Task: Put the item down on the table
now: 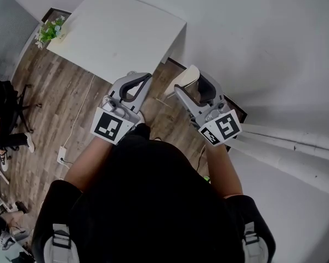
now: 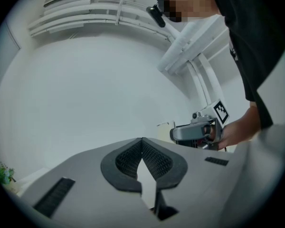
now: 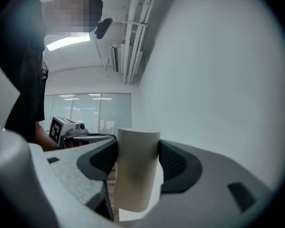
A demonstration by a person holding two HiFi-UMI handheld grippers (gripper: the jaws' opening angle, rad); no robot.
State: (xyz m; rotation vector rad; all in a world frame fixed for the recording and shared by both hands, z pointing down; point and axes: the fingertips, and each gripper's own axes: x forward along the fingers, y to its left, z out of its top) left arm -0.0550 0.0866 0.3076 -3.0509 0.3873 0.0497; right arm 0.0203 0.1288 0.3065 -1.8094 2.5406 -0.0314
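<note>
- The item [image 3: 135, 170], a pale beige cylinder that looks like a paper cup, is not yet on the desk [image 1: 120, 32]. The right gripper [image 1: 196, 84] holds it up in the air, close in front of the person's body.
- From the head view, the item sits over the wooden floor [image 1: 60, 103], just off the desk's near right corner and not above the desktop. The white desktop looks bare apart from a small green plant [image 1: 50, 30] at its far left corner.
- Judging by this, the task is at the carrying stage. What remains is to bring the item over the desktop, lower it until its base rests there, and let the jaws part.
- In the right gripper view, the jaws are clamped on the item. A dark ribbed pad presses each side of the cylinder near its top rim. The cylinder stands roughly upright between them and extends below the pads.
- The left gripper [image 2: 142, 146] is empty. In the left gripper view, its two ribbed pads meet at the tips with nothing between them.
- The left gripper is raised beside the right one at about the same height, a little apart. It touches neither the item nor the desk.
</note>
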